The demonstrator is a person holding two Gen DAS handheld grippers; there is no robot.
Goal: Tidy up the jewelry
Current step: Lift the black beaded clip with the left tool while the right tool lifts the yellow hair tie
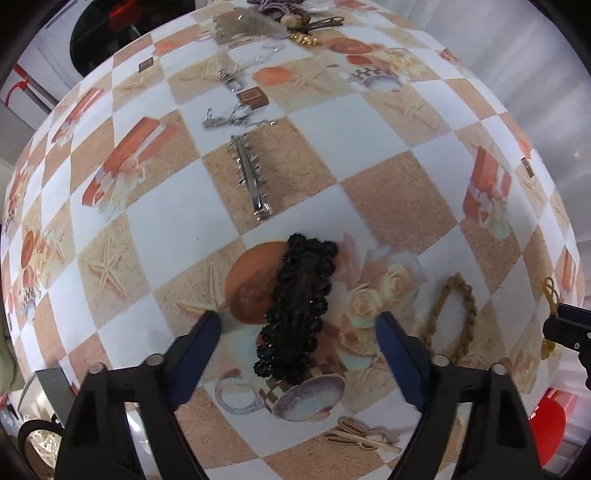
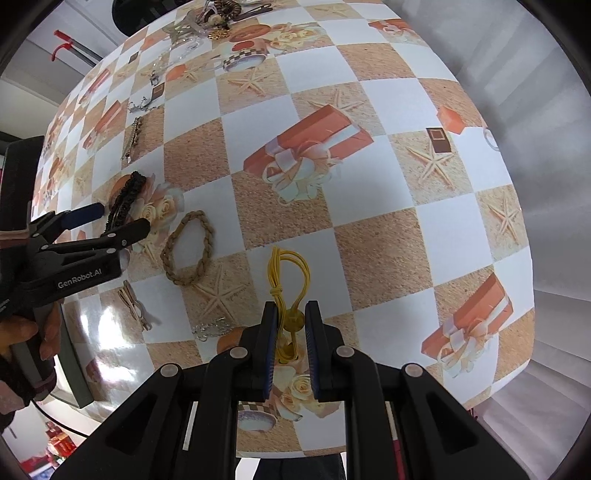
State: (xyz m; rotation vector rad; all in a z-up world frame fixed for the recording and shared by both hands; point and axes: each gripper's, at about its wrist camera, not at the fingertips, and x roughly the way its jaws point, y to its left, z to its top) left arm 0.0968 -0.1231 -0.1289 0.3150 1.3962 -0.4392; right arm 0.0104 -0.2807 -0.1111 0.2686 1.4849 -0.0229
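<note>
A black beaded hair clip (image 1: 295, 306) lies on the checked tablecloth (image 1: 166, 229). My left gripper (image 1: 298, 317) hangs over it, open, one finger on each side of the clip and neither touching it. The right wrist view shows that gripper (image 2: 123, 216) beside the clip (image 2: 125, 199). My right gripper (image 2: 293, 306) points down with its jaws narrow, shut on a yellow cord (image 2: 276, 291) whose loops run out across the cloth. In the left wrist view the right gripper (image 1: 565, 325) and the cord (image 1: 550, 291) sit at the right edge.
A tan braided bracelet (image 1: 471, 306) (image 2: 208, 236) lies between the two grippers. A silver spiked clip (image 1: 251, 173) and a silver chain (image 1: 229, 120) lie farther off. More jewelry is piled at the far edge (image 1: 280, 18). Beige ties (image 2: 135, 306) and a small chain (image 2: 212, 328) lie close by.
</note>
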